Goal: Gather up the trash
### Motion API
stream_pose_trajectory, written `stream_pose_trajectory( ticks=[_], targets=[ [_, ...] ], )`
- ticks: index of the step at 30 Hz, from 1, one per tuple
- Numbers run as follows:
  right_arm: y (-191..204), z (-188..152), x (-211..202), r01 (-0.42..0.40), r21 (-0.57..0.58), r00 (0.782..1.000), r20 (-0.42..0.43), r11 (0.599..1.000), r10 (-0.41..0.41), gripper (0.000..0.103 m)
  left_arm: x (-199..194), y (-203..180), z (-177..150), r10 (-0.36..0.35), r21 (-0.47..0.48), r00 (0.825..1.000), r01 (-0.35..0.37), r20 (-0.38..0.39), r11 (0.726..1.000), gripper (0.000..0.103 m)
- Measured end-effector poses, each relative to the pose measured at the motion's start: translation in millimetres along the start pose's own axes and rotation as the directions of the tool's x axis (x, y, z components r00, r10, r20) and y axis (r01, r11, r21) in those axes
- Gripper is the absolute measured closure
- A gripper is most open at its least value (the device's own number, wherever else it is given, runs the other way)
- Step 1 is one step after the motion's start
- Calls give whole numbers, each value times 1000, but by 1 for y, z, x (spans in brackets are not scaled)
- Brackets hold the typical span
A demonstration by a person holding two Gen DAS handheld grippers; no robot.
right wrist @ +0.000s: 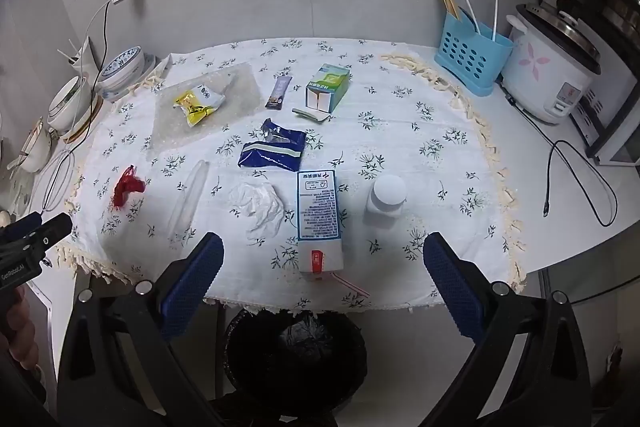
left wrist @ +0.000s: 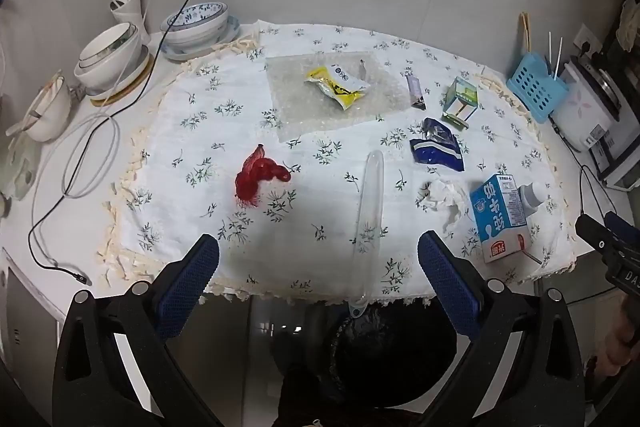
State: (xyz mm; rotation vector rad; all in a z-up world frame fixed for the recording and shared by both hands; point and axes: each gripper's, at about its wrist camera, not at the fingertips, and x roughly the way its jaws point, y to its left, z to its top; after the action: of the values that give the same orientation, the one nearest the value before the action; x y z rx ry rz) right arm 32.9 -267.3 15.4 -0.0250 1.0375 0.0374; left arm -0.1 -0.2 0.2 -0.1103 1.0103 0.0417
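Both grippers hang over the near edge of the table, tilted down at it. The left gripper [left wrist: 318,267] has its blue-padded fingers spread wide with nothing between them, and the right gripper [right wrist: 324,267] stands just as wide and empty.

The trash lies scattered on the white floral tablecloth [right wrist: 400,131]: a red crumpled mesh net [left wrist: 258,177] to the left, a long clear plastic tube [left wrist: 370,219] reaching the near edge, a crumpled white tissue [right wrist: 260,205], a blue-and-white milk carton [right wrist: 318,223] lying flat beside a white plastic bottle [right wrist: 386,201], a torn dark blue wrapper [right wrist: 274,151], a yellow snack packet [left wrist: 338,87] on a sheet of bubble wrap [left wrist: 288,107], and a small green-and-white box [right wrist: 328,87] farther back. A black-lined bin [right wrist: 296,355] stands below the table edge (right under the grippers).
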Motion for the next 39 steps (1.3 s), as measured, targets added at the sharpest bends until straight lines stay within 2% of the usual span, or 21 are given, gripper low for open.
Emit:
stream_pose_trajectory(
  ticks=[3, 6, 10, 21, 39],
  targets=[
    [0, 3, 1, 2, 5, 1000, -12, 1000, -2, 7, 0, 8, -1, -27, -15, 1000, 27, -5, 1000, 6],
    [3, -1, 0, -4, 2, 1000, -8, 1000, 4, 7, 1, 5, -1, 3, -8, 1000, -3, -15, 1000, 6],
    [5, -6, -1, -8, -5, 1000, -10, 1000, 8, 7, 2, 2, -2, 9, 8, 1000, -9, -22, 1000, 6],
    [10, -4, 4, -21, -23, 999, -39, 1000, 20, 7, 5, -1, -2, -2, 9, 999, 3, -33, 1000, 6],
    [8, -3, 5, -22, -20, 999, -40, 1000, 21, 7, 6, -1, -2, 13, 15, 1000, -13, -26, 1000, 6]
  ],
)
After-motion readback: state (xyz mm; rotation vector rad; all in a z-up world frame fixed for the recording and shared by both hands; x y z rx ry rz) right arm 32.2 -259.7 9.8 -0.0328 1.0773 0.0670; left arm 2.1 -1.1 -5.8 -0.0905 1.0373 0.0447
